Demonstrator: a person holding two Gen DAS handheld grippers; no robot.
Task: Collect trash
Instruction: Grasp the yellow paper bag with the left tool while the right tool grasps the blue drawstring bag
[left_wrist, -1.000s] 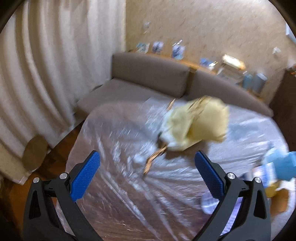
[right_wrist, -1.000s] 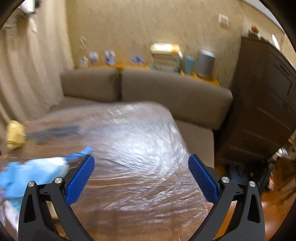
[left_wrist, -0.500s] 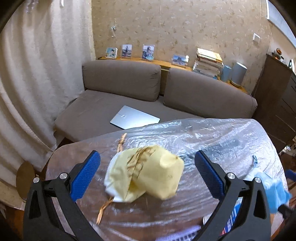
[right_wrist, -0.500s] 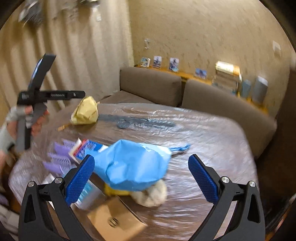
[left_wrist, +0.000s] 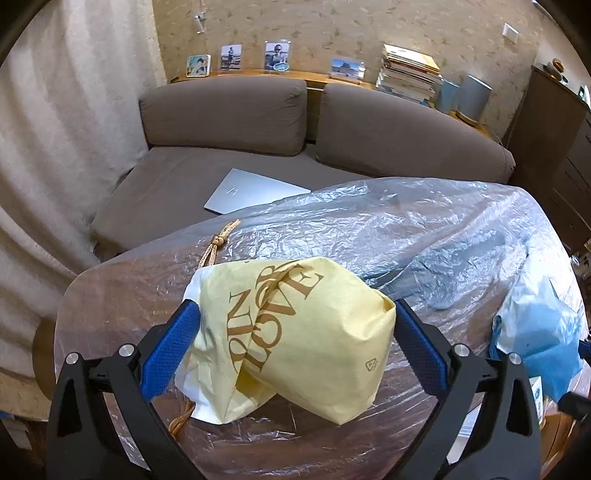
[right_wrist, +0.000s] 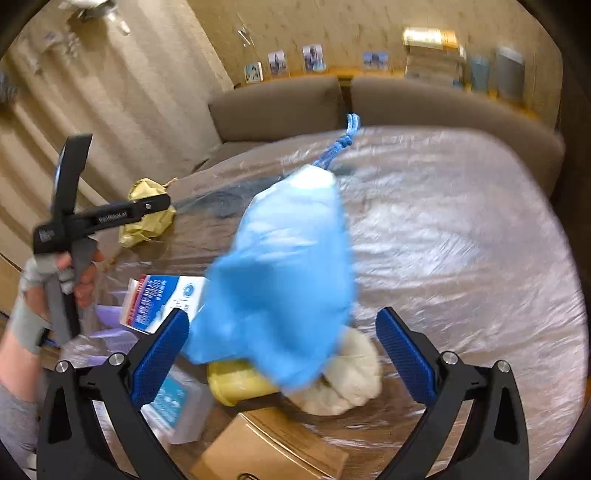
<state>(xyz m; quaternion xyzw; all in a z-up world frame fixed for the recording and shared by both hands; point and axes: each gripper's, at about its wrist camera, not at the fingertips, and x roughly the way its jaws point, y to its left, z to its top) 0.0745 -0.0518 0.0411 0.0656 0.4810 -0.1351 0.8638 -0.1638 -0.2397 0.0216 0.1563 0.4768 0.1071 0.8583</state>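
A crumpled yellow paper bag (left_wrist: 295, 339) with gold lettering lies on the plastic-covered table (left_wrist: 424, 229). My left gripper (left_wrist: 291, 343) is open with its blue pads on either side of the bag, close to it. The bag also shows small in the right wrist view (right_wrist: 147, 214). A blue plastic bag (right_wrist: 280, 280) with a blue drawstring stands on the table. My right gripper (right_wrist: 280, 347) is open, its pads astride the blue bag's lower part. The left gripper's body (right_wrist: 92, 218) shows in the right wrist view, held by a hand.
Around the blue bag lie a yellow container (right_wrist: 236, 380), a white crumpled wad (right_wrist: 351, 376), a cardboard box (right_wrist: 273, 446), a clear plastic box (right_wrist: 177, 406), a printed packet (right_wrist: 162, 299) and purple items (right_wrist: 114, 339). A brown sofa (left_wrist: 229, 107) with a laptop (left_wrist: 255, 190) stands behind the table.
My left gripper moved forward, so the yellow bag now sits between its pads. My right gripper moved closer to the blue bag, which now fills the gap between its pads.
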